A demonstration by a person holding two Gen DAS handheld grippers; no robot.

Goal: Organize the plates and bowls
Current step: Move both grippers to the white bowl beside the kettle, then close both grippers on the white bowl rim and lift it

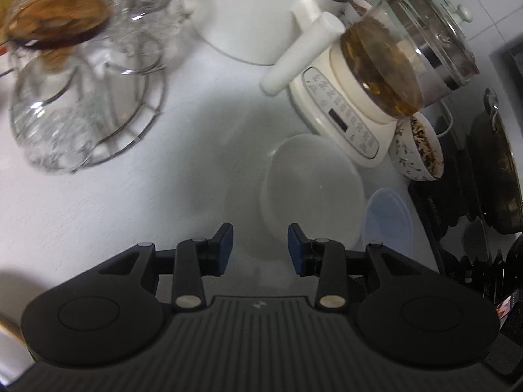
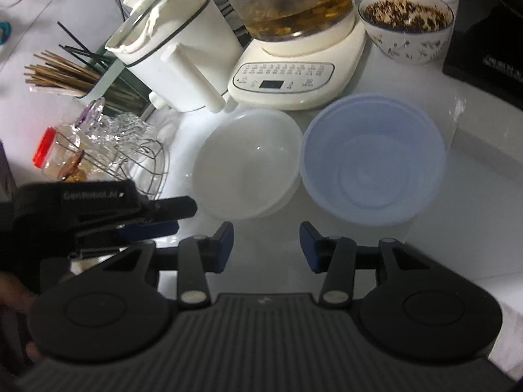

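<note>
A clear white plastic bowl point(image 2: 248, 166) and a pale blue plastic bowl point(image 2: 372, 163) sit side by side on the white counter point(image 2: 474, 170), touching or nearly so. My right gripper point(image 2: 266, 245) is open and empty, hovering just in front of the gap between them. My left gripper point(image 1: 260, 248) is open and empty, right at the near rim of the white bowl point(image 1: 310, 192), with the blue bowl point(image 1: 389, 225) beyond to the right. The left gripper also shows in the right wrist view point(image 2: 157, 220), left of the white bowl.
A glass kettle on a cream base point(image 2: 294, 81), a white jug point(image 2: 176, 55) and a patterned bowl with dark residue point(image 2: 408, 29) stand behind. A wire rack with glassware point(image 2: 124, 150), a chopstick holder point(image 2: 78, 78) and a dark stove point(image 1: 490, 176) flank them.
</note>
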